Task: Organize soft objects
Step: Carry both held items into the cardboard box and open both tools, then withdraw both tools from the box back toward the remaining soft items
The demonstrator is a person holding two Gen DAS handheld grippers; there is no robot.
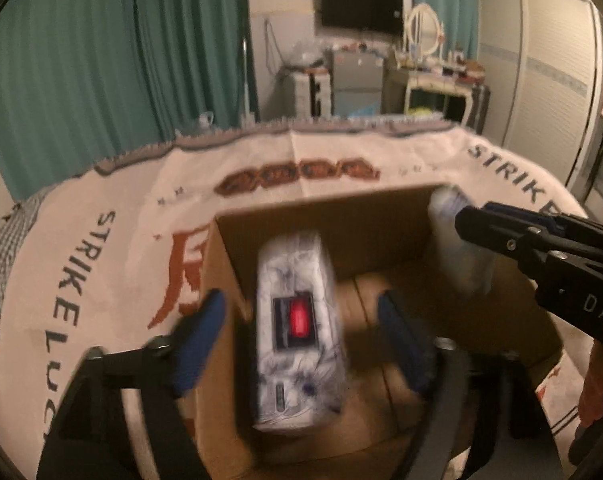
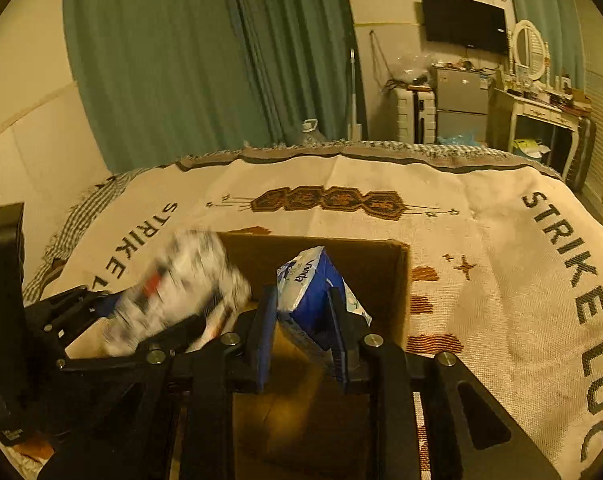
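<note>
A brown cardboard box (image 1: pixel 341 224) stands open on a cream printed blanket. A white tissue pack with a red label (image 1: pixel 297 336) is blurred inside the box, along its left wall. My left gripper (image 1: pixel 301 340) is open, its blue fingers wide on either side of the pack and apart from it. The pack shows blurred in the right wrist view (image 2: pixel 181 284). My right gripper (image 2: pixel 303 336) is shut on a blue and white Vinda tissue pack (image 2: pixel 313 292) above the box's right side (image 2: pixel 397 280). In the left wrist view it (image 1: pixel 465 228) comes in from the right.
The blanket (image 2: pixel 481 280) with "STRIKE LUCK" lettering covers the bed around the box. Green curtains (image 1: pixel 121 60) hang behind. A television (image 1: pixel 361 8), a small fridge and a dressing table stand at the far wall.
</note>
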